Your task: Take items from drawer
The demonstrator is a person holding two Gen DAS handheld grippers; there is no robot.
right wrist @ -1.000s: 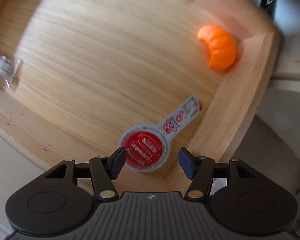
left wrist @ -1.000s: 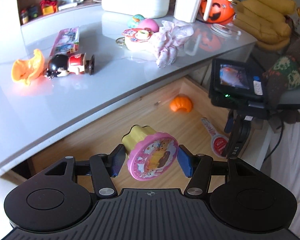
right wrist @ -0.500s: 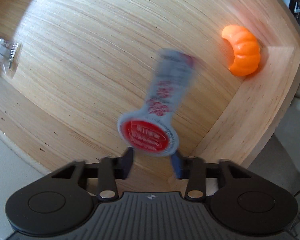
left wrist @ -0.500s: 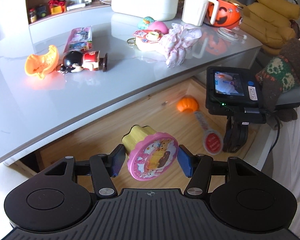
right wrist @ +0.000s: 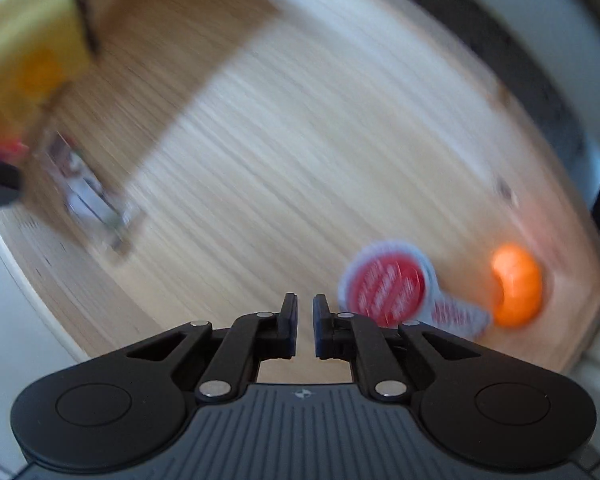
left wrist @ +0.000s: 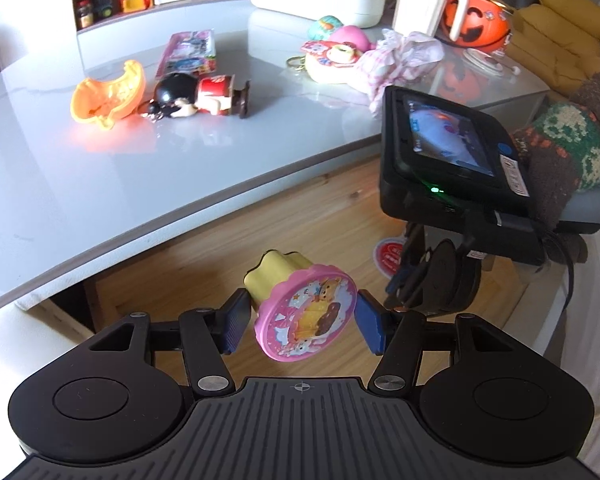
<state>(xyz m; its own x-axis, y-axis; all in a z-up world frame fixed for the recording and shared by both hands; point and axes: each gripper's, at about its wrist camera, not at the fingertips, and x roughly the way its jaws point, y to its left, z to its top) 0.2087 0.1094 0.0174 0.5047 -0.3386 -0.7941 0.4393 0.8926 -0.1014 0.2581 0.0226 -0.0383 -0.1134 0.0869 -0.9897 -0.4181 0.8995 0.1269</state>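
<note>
My left gripper is shut on a yellow toy cup with a pink picture lid, held above the open wooden drawer. My right gripper is shut, its fingers almost touching with nothing between them; the left wrist view shows it low over the drawer's right side. A red-and-white paddle-shaped tag lies on the drawer floor, just right of the right fingertips and beside a small orange pumpkin. The right wrist view is motion-blurred.
A clear packet lies at the drawer's left. Above the drawer, the grey tabletop carries an orange toy piece, a doll figure, pink cloth, a white mug and a pumpkin bucket.
My right gripper closed around the tag's red disc, then shut fully; the tag now lies beside it near the pumpkin. The left gripper kept the toy cup and drew back a little.
</note>
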